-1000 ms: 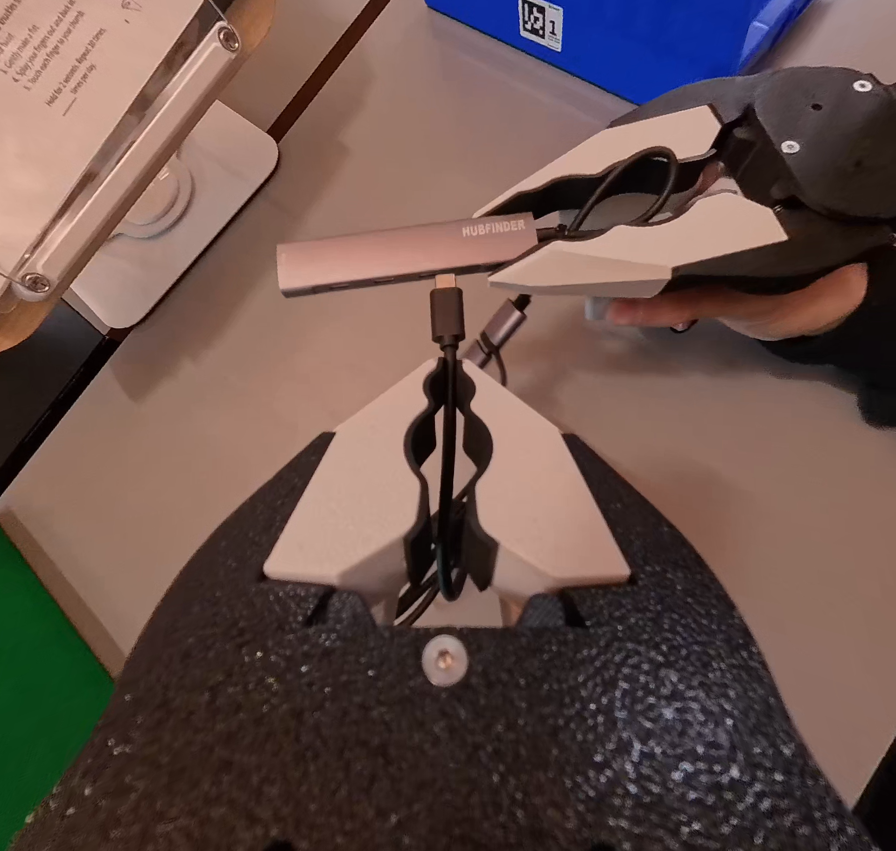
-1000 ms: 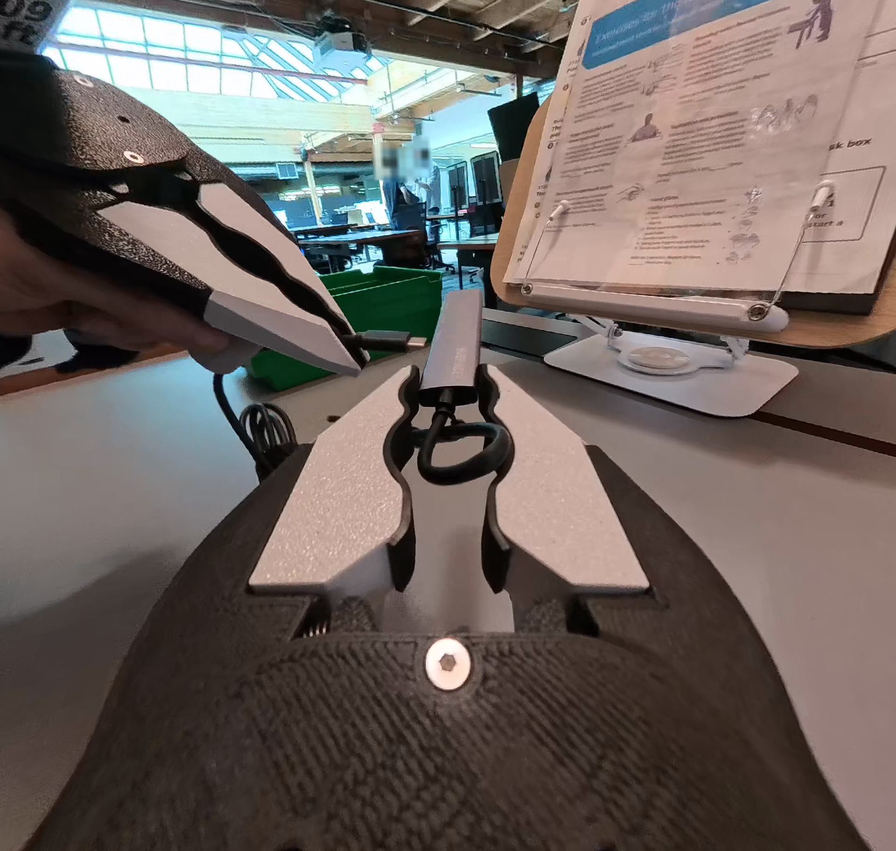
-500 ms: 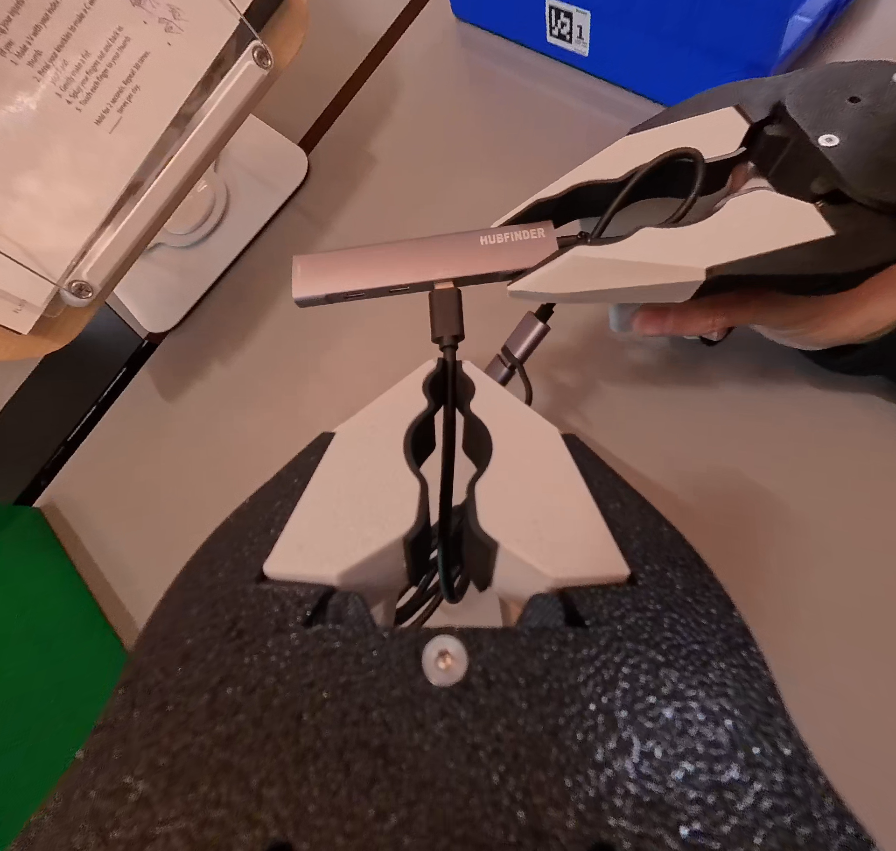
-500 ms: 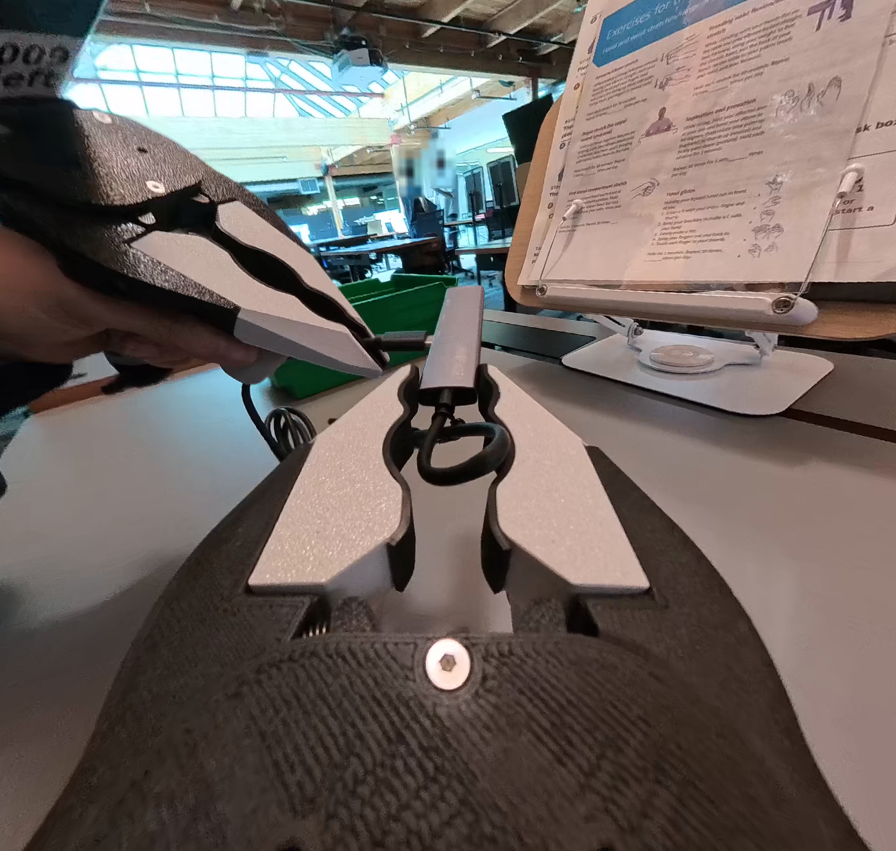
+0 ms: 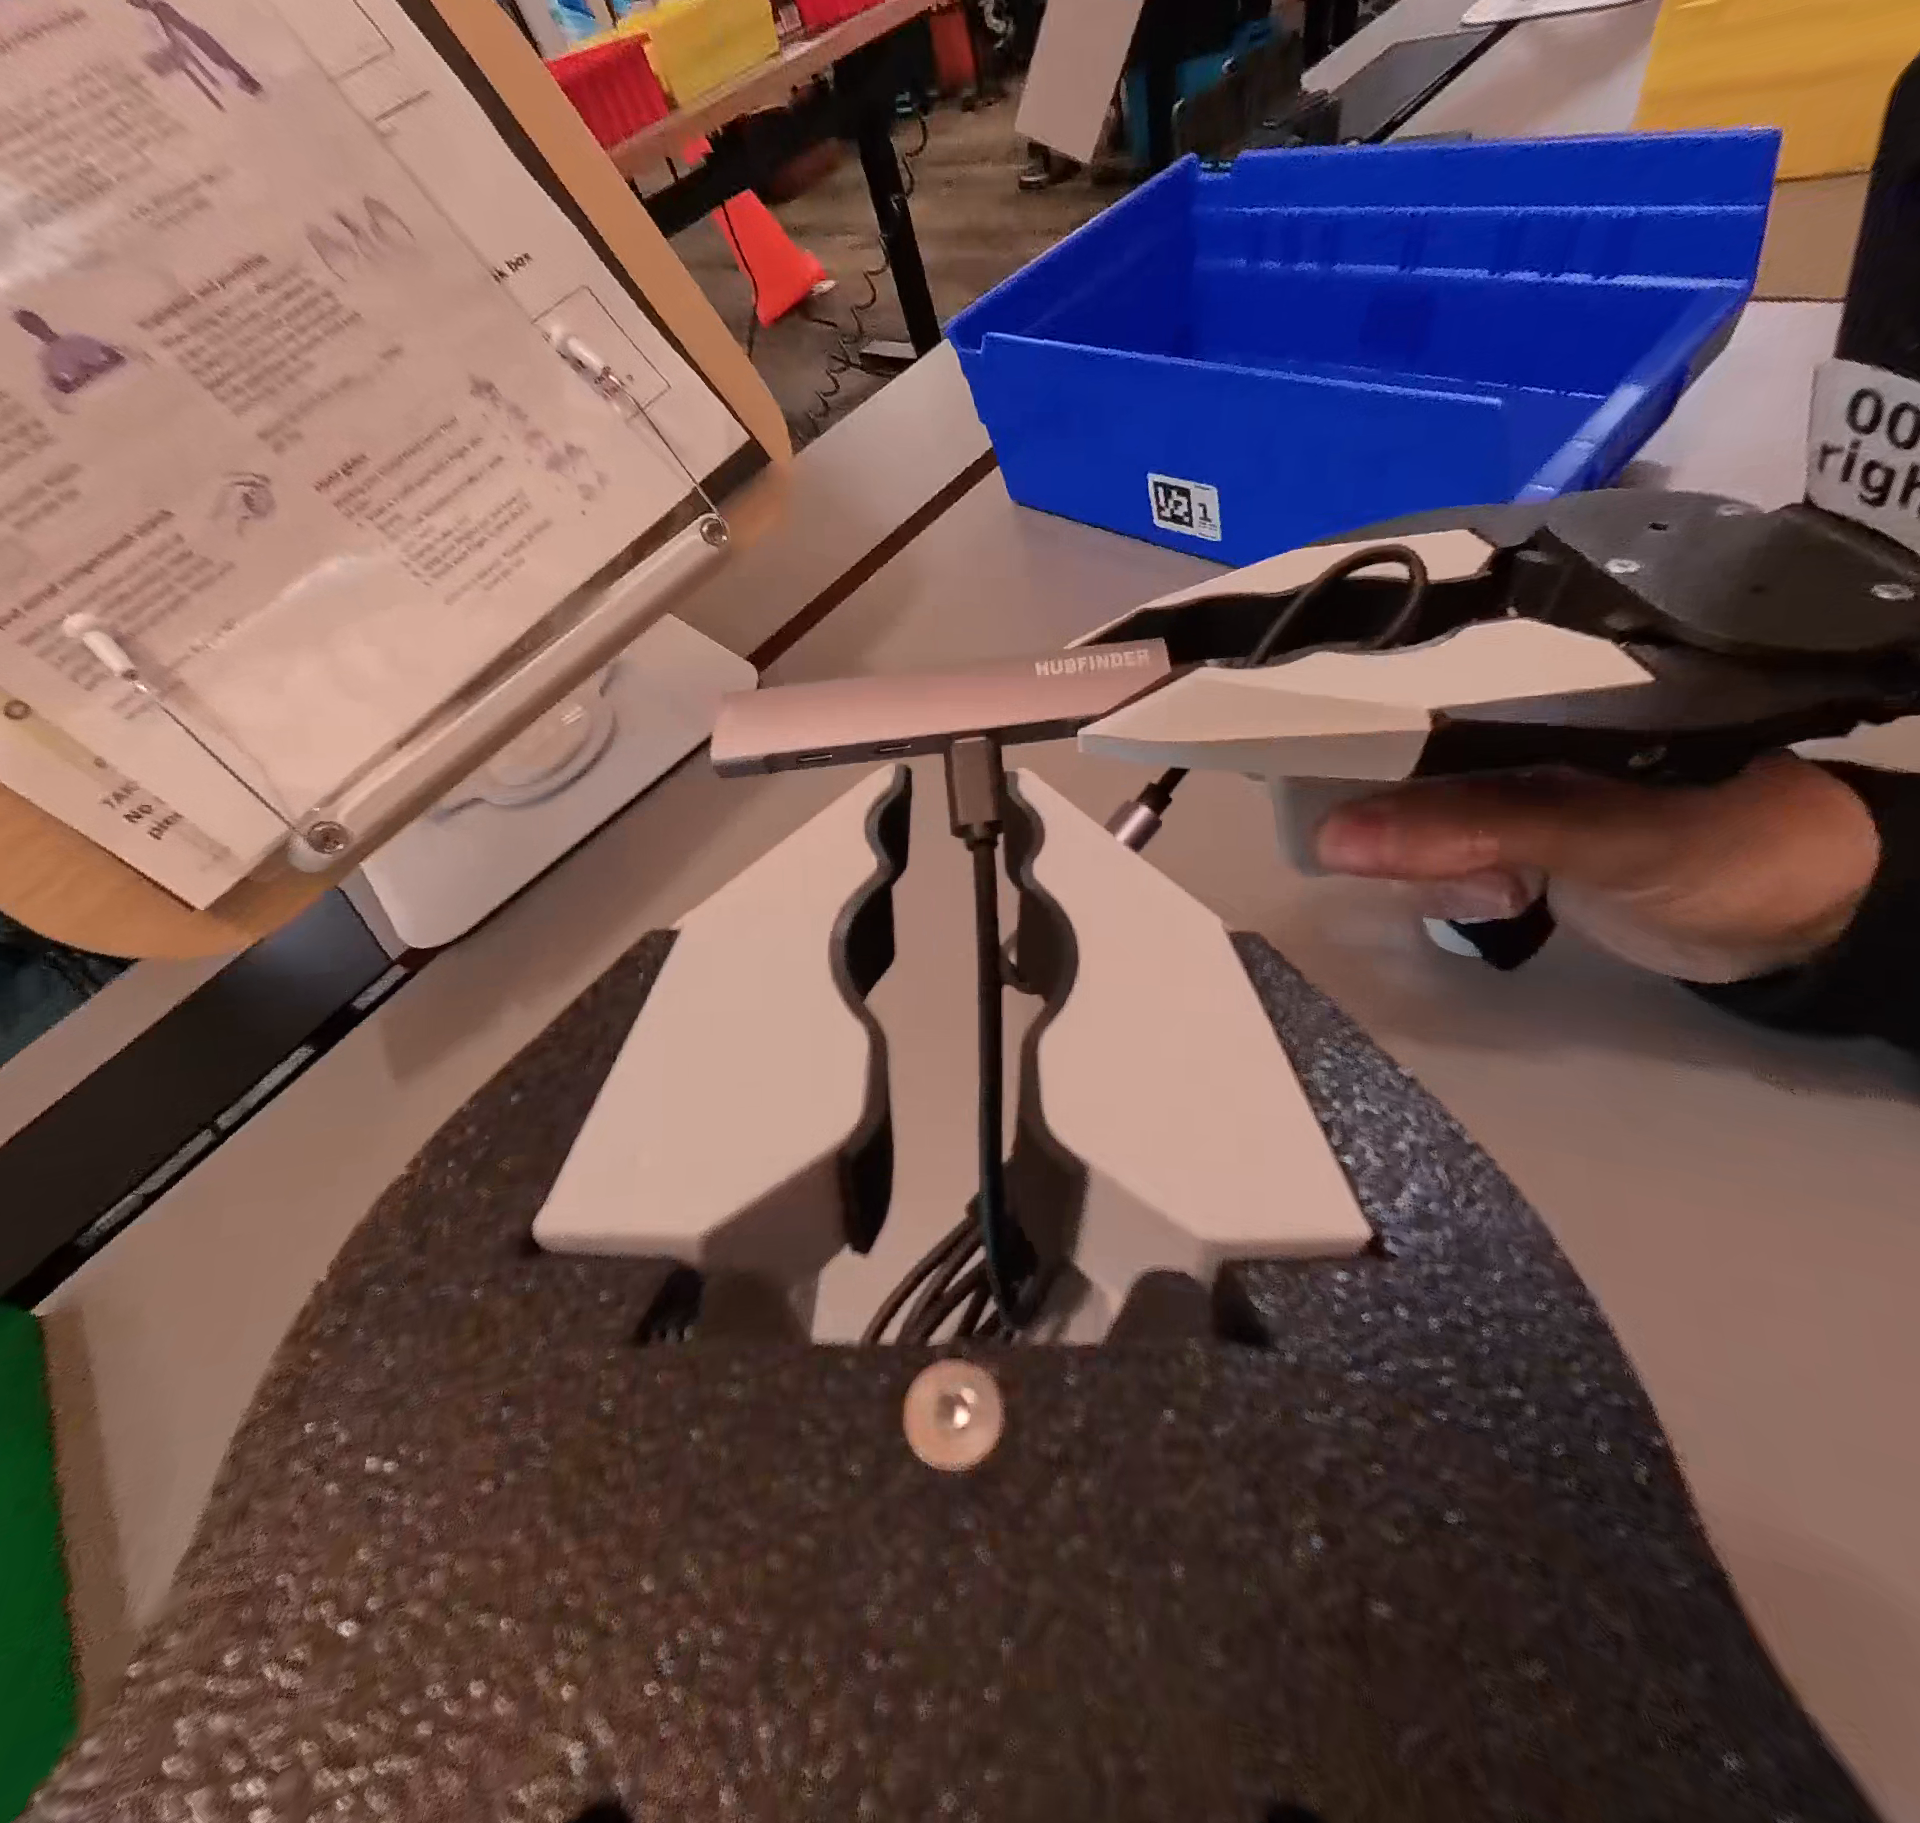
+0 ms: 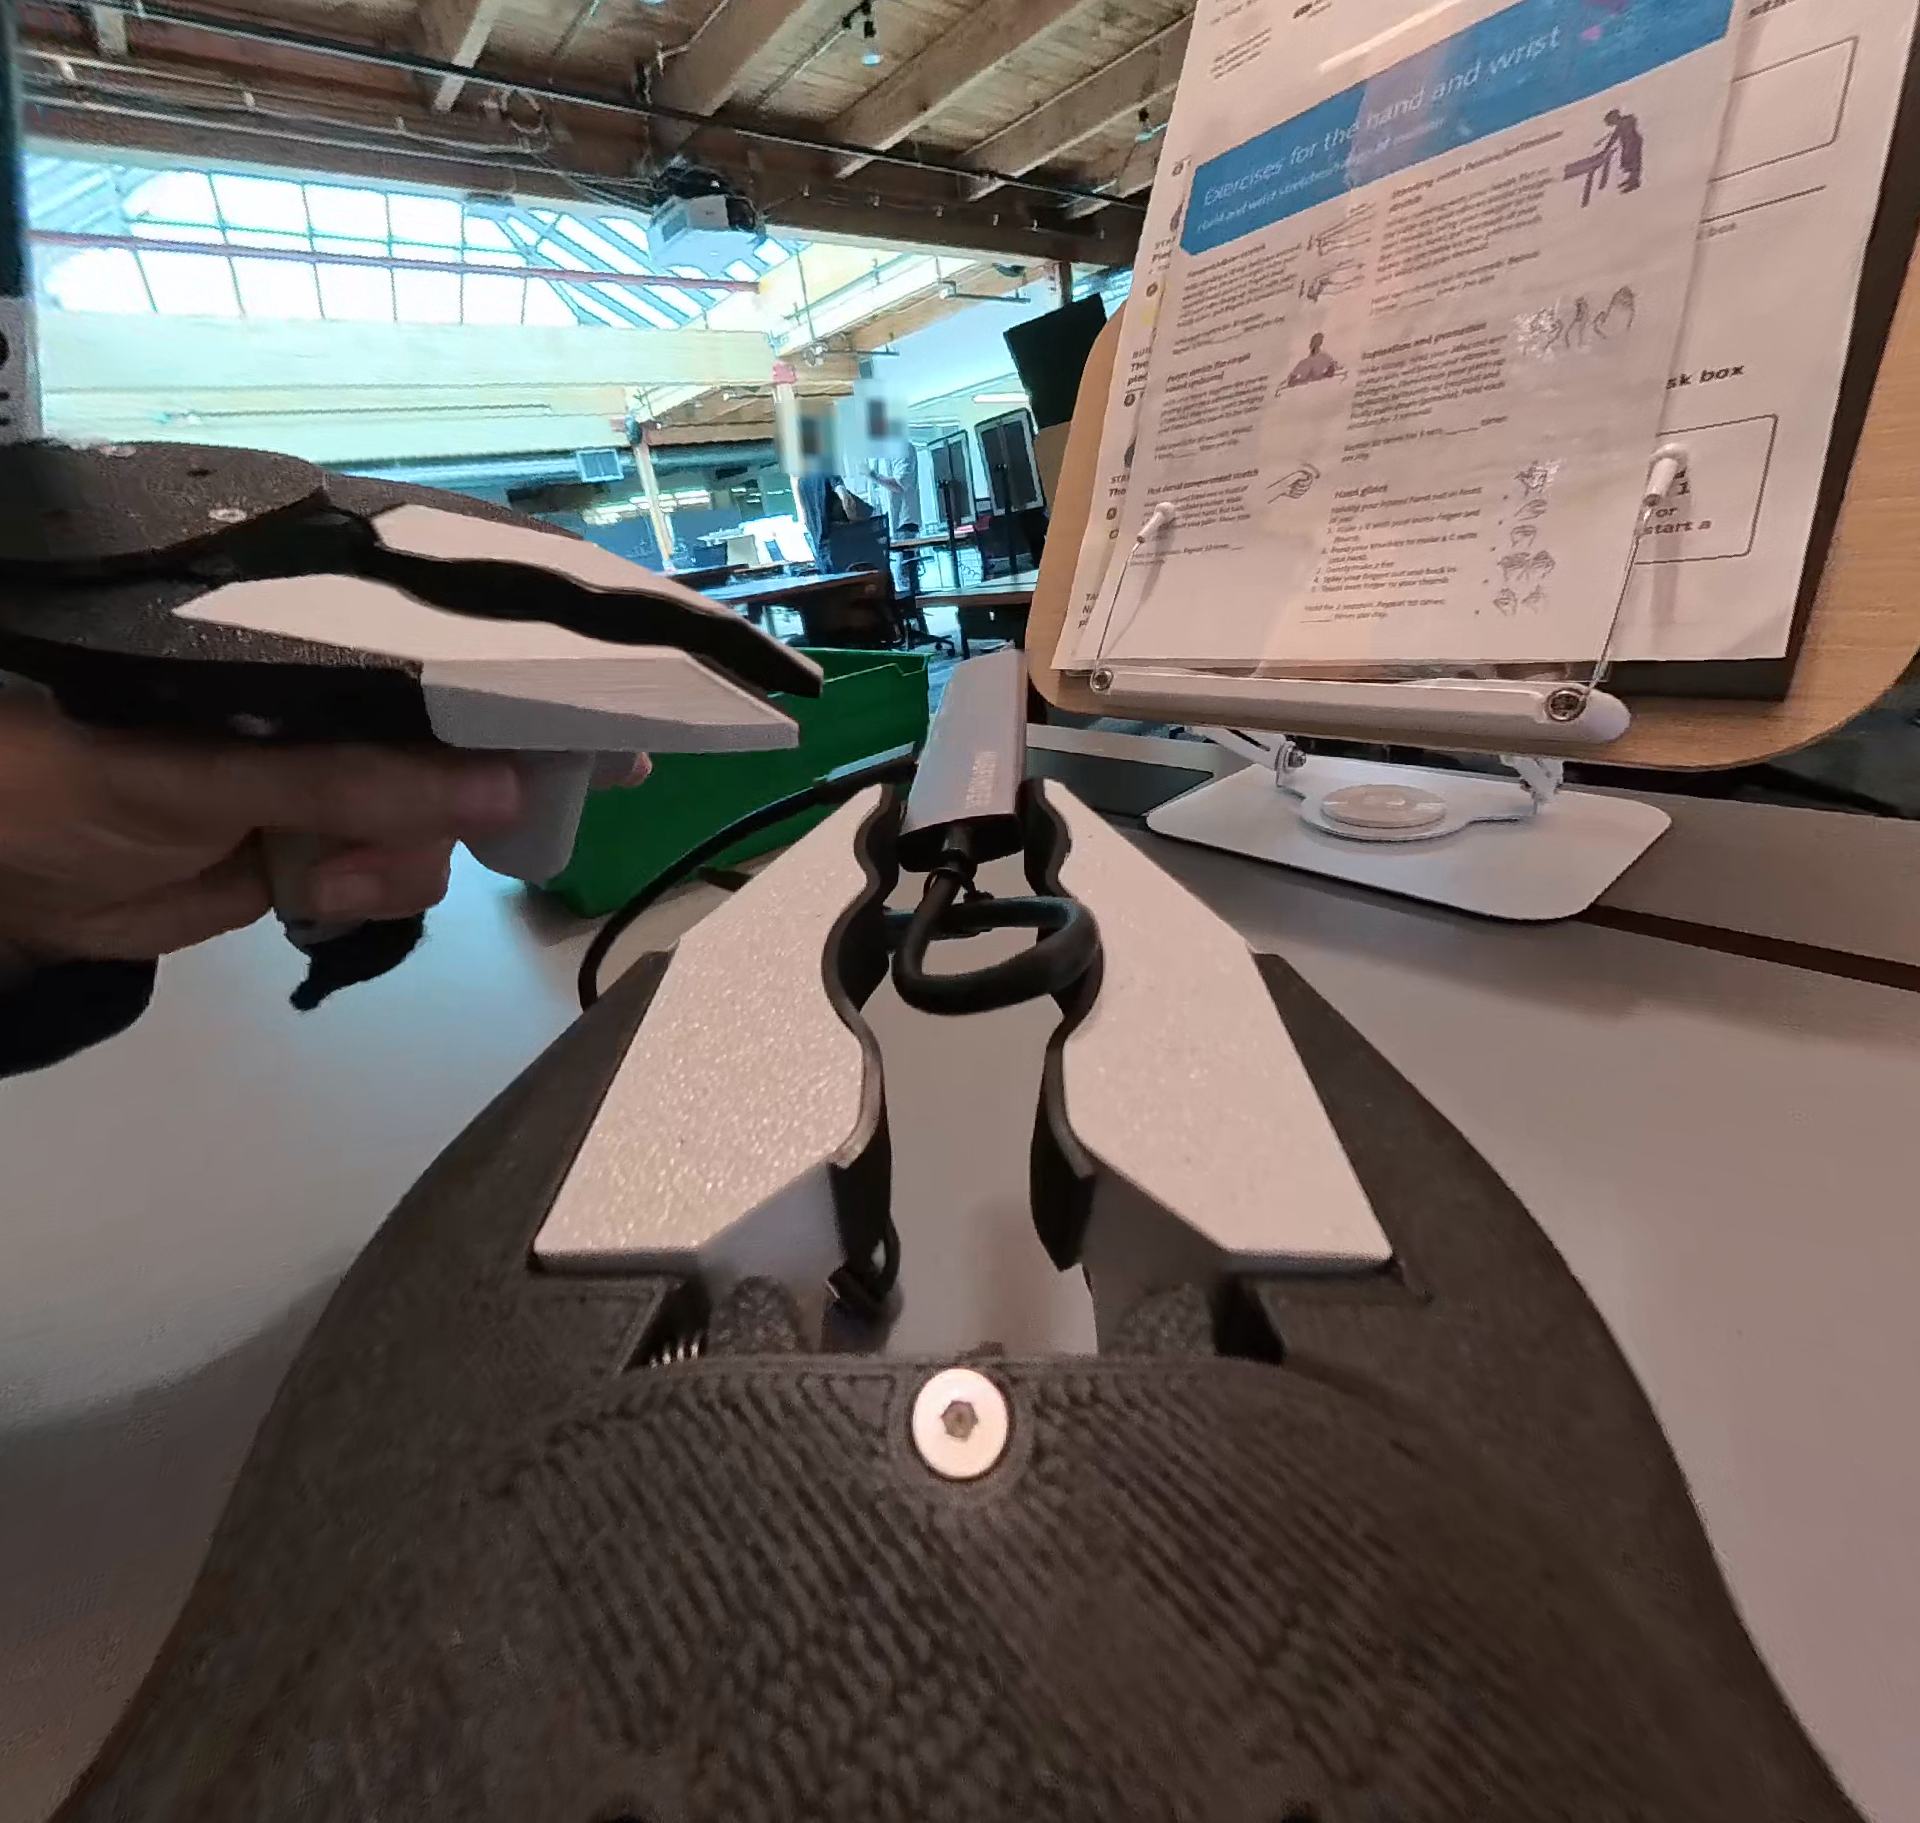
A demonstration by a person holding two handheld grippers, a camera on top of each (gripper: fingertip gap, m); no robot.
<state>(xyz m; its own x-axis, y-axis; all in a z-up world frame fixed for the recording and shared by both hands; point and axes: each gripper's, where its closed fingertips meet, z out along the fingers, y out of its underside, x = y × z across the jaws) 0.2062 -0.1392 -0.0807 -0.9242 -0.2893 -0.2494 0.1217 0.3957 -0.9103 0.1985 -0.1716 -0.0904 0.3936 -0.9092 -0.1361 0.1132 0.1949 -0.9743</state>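
left gripper [image 5: 964, 797], hand-held with pale wedge fingers, stands released: its jaws are parted on either side of a black cable [image 5: 985, 994] whose grey metal plug [image 5: 974, 786] sits in the long edge of a slim grey metal hub bar [image 5: 894, 708], and neither finger seems to press it

right gripper [image 6: 961, 817] is clenched on one end of the hub bar, holding it level above the grey table [image 5: 1558, 1150], with the bar's short black lead looped between its fingers

just beyond are a blue plastic bin [image 5: 1299, 443] and a printed sheet on a wooden stand [image 5: 312, 526]; a green bin [image 6: 727, 797] sits behind
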